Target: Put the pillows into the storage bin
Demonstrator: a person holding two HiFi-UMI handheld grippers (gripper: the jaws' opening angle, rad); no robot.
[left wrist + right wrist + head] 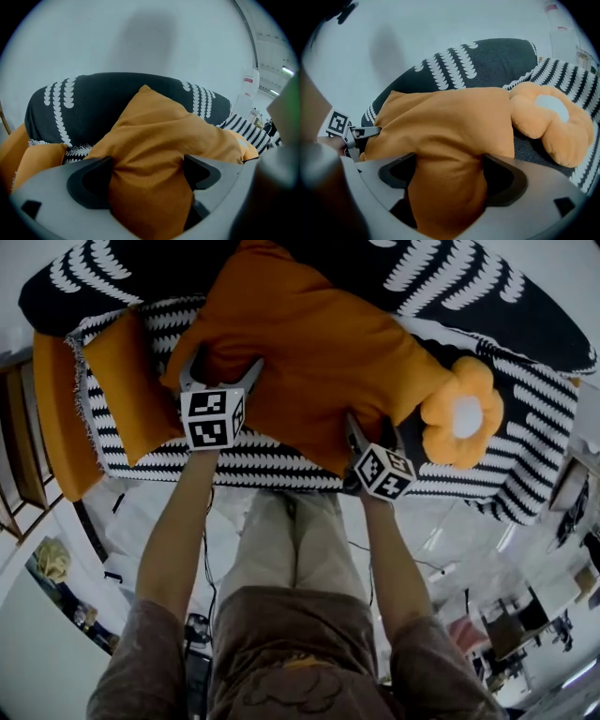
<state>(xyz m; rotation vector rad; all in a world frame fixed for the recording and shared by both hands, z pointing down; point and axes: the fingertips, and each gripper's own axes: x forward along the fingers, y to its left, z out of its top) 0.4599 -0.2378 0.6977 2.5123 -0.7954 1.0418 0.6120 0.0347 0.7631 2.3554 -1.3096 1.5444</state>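
Observation:
A large orange pillow [309, 352] lies on the striped sofa seat [525, 418]. My left gripper [221, 371] is shut on its left edge, with fabric bunched between the jaws [147, 187]. My right gripper [367, 439] is shut on the pillow's near right corner, its fabric [447, 187] pinched the same way. A second orange pillow [127, 385] leans at the sofa's left end. An orange flower-shaped pillow [462, 413] with a white centre rests at the right, also visible in the right gripper view [553, 119].
The sofa has a black backrest with white scallop stripes [450, 277] and an orange armrest [58, 418] at the left. A wooden frame [19, 456] stands left of it. White floor lies below, with clutter [516, 624] at the lower right. No storage bin shows.

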